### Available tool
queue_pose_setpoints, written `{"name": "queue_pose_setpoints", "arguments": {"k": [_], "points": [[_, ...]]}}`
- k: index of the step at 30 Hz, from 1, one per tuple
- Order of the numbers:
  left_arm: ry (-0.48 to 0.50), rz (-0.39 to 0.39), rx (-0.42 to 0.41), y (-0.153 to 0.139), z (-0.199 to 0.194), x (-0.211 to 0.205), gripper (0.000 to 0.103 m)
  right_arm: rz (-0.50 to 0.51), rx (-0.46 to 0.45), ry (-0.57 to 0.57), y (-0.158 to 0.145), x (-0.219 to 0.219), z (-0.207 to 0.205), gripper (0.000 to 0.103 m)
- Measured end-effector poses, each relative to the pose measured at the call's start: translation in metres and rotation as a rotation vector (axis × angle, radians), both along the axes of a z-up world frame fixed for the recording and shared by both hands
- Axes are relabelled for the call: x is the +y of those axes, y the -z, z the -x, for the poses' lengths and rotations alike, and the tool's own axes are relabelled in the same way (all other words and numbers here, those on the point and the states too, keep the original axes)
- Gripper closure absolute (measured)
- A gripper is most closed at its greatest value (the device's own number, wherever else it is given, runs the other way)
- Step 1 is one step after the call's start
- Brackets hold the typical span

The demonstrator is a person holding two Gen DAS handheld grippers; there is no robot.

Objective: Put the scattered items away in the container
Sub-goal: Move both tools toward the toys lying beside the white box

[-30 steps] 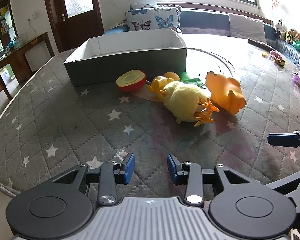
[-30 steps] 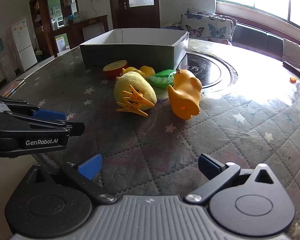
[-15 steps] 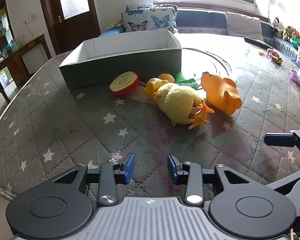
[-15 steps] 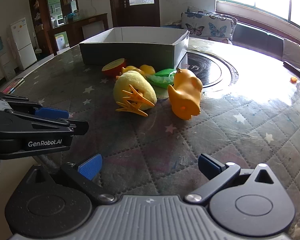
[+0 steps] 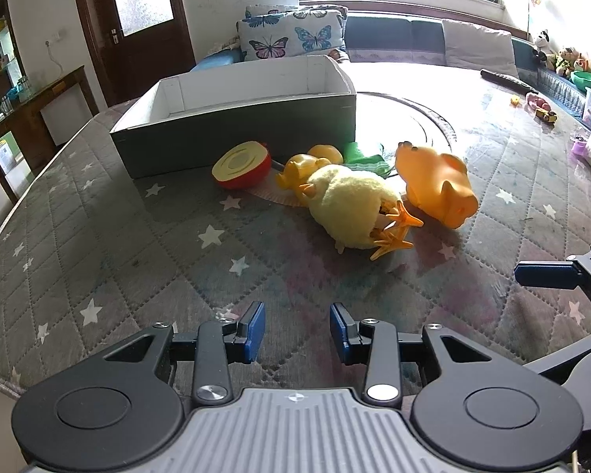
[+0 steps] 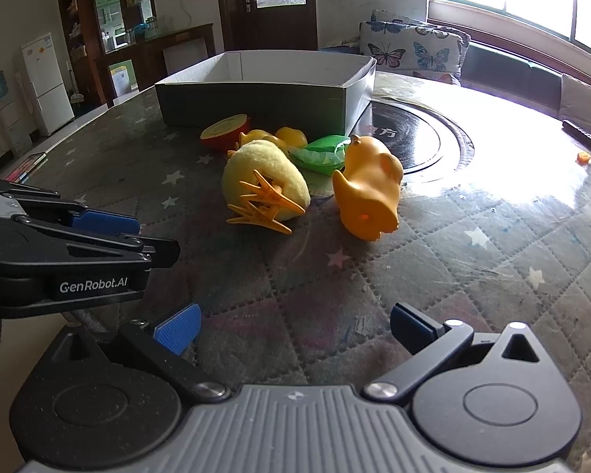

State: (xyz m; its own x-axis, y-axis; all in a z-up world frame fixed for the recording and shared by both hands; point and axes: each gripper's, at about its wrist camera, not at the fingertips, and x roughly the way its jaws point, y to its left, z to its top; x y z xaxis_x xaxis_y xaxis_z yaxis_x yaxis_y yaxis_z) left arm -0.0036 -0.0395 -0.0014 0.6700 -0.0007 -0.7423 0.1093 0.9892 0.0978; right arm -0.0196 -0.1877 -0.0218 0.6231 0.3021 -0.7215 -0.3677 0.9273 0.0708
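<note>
Two hand-held grippers have eased closer to the toy pile over the last second; nothing grabbed yet. Left hand-held gripper (image 5: pixel 296 330) empty, fingers a little apart; right hand-held gripper (image 6: pixel 295 329) spread wide, empty. Plush chick (image 5: pixel 354 211), orange rubber pig (image 5: pixel 437 185), halved toy apple (image 5: pixel 242 164) and green toy (image 6: pixel 321 150) lie on the table (image 5: pixel 138 260) just before the empty grey box (image 5: pixel 232 118). Approach only, likely chick first.

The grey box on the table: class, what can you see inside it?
Inside the grey box only bare white inner walls show; no toy rises above its rim. Its floor is hidden behind the near wall, so whether anything lies flat there cannot be told.
</note>
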Motion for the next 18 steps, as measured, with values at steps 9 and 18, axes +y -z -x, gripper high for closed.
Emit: {"name": "queue_pose_setpoints", "arguments": {"k": [9, 18], "points": [[0.009, 0.0, 0.005, -0.0007, -0.0031, -0.0015, 0.064, -0.002, 0.0, -0.005, -0.0004, 0.0013, -0.0037, 0.0], [0.012, 0.006, 0.011, -0.0014, -0.0084, -0.0005, 0.064, -0.005, -0.001, -0.009, -0.0015, 0.0042, -0.0097, 0.0]]}}
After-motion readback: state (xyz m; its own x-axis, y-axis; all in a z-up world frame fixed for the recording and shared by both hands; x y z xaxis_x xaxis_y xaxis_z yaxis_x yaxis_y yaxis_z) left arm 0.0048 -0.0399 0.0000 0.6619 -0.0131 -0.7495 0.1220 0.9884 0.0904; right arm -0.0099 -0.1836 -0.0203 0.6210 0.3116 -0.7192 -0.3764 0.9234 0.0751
